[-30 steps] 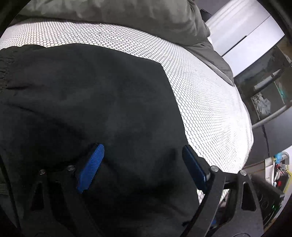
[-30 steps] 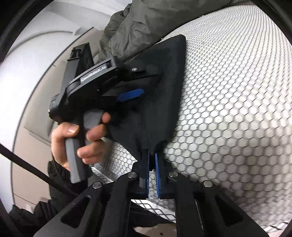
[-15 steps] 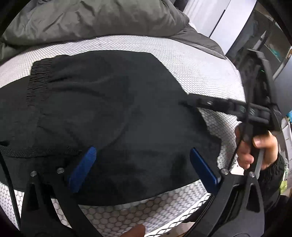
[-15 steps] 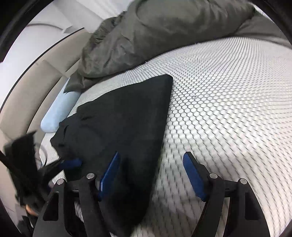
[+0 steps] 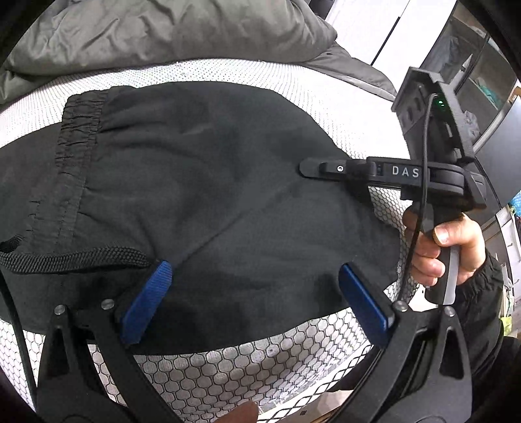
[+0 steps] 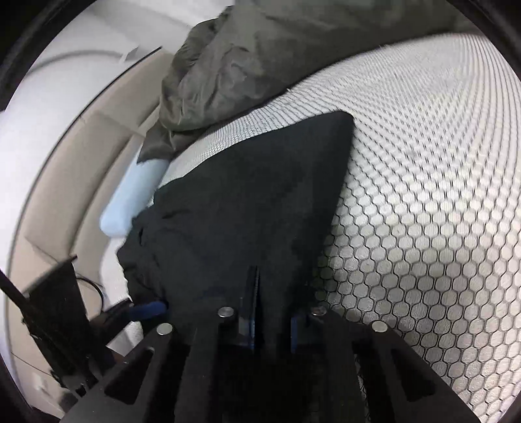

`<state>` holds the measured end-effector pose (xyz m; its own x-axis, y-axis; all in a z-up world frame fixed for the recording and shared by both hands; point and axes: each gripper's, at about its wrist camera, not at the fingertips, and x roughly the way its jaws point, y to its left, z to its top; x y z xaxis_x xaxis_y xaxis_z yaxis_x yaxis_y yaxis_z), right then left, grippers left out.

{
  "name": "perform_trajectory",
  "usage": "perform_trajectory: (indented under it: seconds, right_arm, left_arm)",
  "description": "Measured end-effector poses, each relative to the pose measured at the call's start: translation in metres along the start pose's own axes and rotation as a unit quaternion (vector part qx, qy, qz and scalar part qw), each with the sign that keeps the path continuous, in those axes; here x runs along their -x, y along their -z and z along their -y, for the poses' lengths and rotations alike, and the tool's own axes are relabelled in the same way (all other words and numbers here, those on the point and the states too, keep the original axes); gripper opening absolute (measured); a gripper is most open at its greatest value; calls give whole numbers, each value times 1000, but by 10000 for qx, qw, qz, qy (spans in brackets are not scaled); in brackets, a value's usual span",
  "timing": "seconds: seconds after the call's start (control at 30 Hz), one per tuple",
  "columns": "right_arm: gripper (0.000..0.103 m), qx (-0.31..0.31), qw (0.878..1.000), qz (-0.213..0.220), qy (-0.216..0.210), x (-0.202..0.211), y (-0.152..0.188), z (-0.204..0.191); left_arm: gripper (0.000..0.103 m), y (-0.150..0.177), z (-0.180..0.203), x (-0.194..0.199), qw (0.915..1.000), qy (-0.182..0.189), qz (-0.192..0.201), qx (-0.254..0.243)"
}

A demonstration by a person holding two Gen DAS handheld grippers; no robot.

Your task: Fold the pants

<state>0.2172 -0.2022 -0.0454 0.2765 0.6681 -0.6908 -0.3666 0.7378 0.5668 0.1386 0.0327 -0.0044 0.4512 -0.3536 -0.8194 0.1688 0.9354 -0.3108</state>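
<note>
Honeycomb-mesh mattress (image 5: 325,94) carries the black pants (image 5: 202,182), already doubled into a compact wedge, though another fold looks due. Left claw (image 5: 254,302) hovers spread wide, released; right claw (image 6: 257,312) is closing, pants cloth pinched between its pads.

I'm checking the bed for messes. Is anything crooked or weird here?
A bit, yes. The pants aren't flat: the waistband is bunched and the cloth is rumpled. A grey blanket lies heaped at the far end of the mattress. Nothing looks spilled or torn.
</note>
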Motion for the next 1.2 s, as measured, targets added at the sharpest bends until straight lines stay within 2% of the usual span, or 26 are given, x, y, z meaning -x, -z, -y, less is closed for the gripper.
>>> perform_trajectory:
  seconds: [0.1,0.2,0.3,0.4,0.53,0.7,0.77,0.83,0.9,0.97,1.03,1.13,1.2]
  right_arm:
    - [9,152,9997,-17,194,1,-2,-3]
    - [7,94,9996,28,268,10,-2,9]
    - [6,15,9995,142,275,30,-1,25]
    - [6,-56,9988,298,379,56,-1,43]
    - [6,-54,9968,453,649,94,2,76]
    - [11,-105,9911,632,1164,117,3,100]
    - [20,-41,9885,633,1371,118,2,95]
    - [43,113,9836,682,1665,118,2,83]
    - [57,336,9774,858,1902,124,3,66]
    - [64,520,9673,1052,2248,132,5,49]
    - [80,638,9627,1241,2319,137,7,33]
    - [87,929,9572,1421,2343,142,10,3]
    - [92,1135,9576,1462,2210,137,12,-20]
  left_arm:
    - [102,-6,0,-4,9999,99,-14,64]
    - [102,-10,2,-8,9990,418,-88,163]
    - [102,-10,10,-6,9968,779,-106,122]
    - [102,-10,15,2,9961,872,-59,99]
    - [102,-12,9,12,9926,1197,47,199]
    - [102,-17,-9,26,9946,887,310,445]
    - [102,-21,-18,30,9951,740,431,502]
    - [102,-21,-30,34,9952,549,560,592]
    - [102,-23,-41,40,9953,279,671,636]
    - [102,-23,-58,47,9940,20,772,770]
    - [102,-20,-77,53,9914,-159,869,969]
    - [102,-14,-113,68,9841,-532,999,1365]
    - [102,-10,-132,74,9793,-721,1046,1577]
